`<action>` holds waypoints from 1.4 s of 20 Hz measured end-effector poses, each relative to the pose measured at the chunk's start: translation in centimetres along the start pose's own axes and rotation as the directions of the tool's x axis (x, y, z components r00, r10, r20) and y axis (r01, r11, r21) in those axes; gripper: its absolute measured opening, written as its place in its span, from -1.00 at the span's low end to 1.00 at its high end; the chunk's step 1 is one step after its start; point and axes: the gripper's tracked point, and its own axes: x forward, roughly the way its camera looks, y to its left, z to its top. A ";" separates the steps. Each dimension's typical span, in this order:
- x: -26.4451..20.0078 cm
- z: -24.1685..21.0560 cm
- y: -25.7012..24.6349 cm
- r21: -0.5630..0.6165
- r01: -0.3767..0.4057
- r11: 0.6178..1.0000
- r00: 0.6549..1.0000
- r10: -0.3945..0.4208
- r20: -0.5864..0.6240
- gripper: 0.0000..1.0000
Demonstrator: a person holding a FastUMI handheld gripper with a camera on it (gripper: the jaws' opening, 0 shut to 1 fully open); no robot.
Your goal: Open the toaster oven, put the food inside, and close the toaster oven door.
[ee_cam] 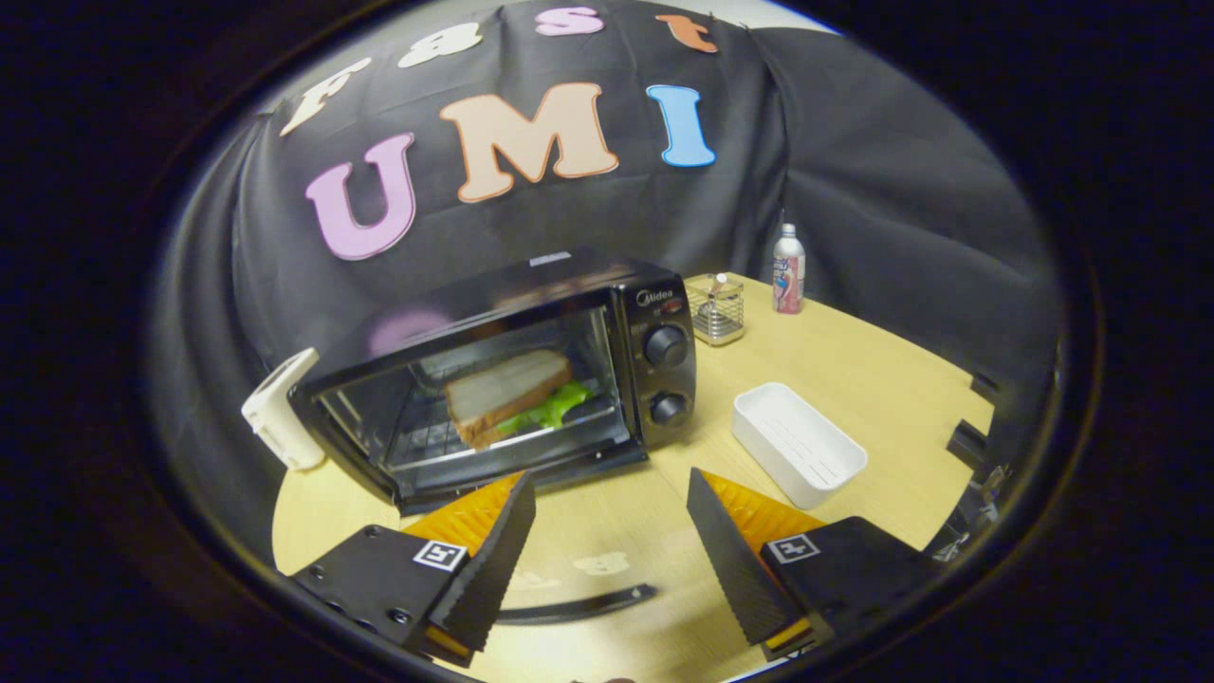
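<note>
The toaster oven (503, 370) stands on the wooden table (854, 379), just ahead of the tongs (612, 560) and a little toward their left finger, its long axis running across the line of the fingers so that the glass front faces them. The sandwich (507, 394), bread with green lettuce showing under it, already lies on the rack inside, seen through the glass. The door (484, 408) looks upright and close to the oven body, though whether it is fully latched cannot be told from here; its lower edge lies just beyond the left fingertip. The coming move, if any is left, appears to turn on this relation: the door front lies forward and slightly left, so a push would go straight ahead along the fingers. The tongs stand wide apart and hold nothing; bare tabletop shows between the two fingers, and neither touches the oven. To the right of the oven, beyond the right finger, a white rectangular tray (799, 444) sits empty. Farther back stand a small wire holder (718, 311) and a bottle (788, 269). A white object (281, 410) leans by the oven's far left end. By this reading the task is at or near its end.
</note>
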 end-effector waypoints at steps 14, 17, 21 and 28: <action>-3.7 -10.7 -1.1 -0.212 0.024 0.977 0.970 -0.075 -0.233 0.98; -2.9 -11.9 -0.5 -0.240 -0.002 0.971 0.964 -0.062 -0.260 0.98; -2.2 -12.9 0.1 -0.284 -0.029 0.958 0.959 -0.053 -0.277 0.98; -3.1 -10.7 0.9 -0.301 -0.048 0.953 0.977 -0.017 -0.212 0.97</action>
